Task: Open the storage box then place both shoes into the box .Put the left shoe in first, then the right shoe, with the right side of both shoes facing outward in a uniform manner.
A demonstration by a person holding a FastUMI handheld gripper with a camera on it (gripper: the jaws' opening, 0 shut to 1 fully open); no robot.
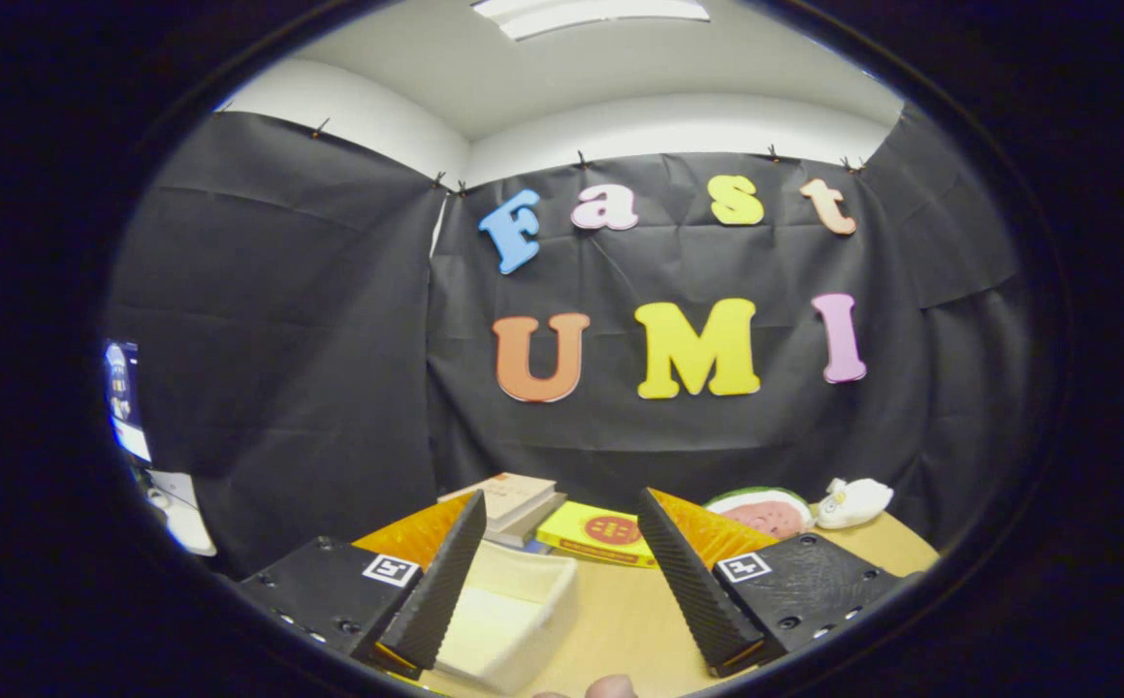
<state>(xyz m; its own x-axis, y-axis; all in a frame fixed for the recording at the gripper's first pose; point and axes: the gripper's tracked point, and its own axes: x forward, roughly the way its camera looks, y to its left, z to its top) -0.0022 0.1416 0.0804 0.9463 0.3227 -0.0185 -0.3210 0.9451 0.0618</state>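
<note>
Hand-held gripper (pixel 562 543) spread wide, nothing held, fingers above the bench (pixel 620 620). White storage box (pixel 508 616) sits between the fingers, nearer the left one, top open. Beyond the fingertips: stacked books (pixel 513 504), yellow book (pixel 595 533), watermelon-slice toy (pixel 765 509), small white plush (pixel 854 501).

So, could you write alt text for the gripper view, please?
The gripper, its fingers open and holding nothing, hovers over a wooden table with a white box between them. Beyond lie books, a yellow book and plush toys.
</note>
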